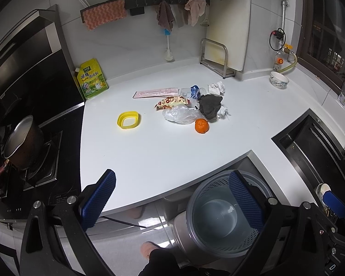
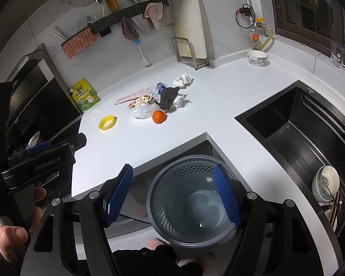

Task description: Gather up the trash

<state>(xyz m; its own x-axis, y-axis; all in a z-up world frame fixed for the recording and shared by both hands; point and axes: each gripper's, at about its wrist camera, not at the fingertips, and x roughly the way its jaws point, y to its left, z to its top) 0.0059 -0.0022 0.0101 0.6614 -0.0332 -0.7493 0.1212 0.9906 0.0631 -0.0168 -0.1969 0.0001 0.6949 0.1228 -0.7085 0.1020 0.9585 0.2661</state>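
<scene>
Both the left gripper and right gripper hang spread, empty. The trash mid-counter looks light, crumpled — pinch the plastic bag by a fold.

bare counter before trash pile, lid leftward

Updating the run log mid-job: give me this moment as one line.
left gripper: open, empty | right gripper: open, empty | bin: empty, on floor | trash pile: on counter, untouched

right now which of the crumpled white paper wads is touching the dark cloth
The crumpled paper wad at the dark cloth's front-right edge. The other wad lies apart behind it, nearer the wall.
</scene>
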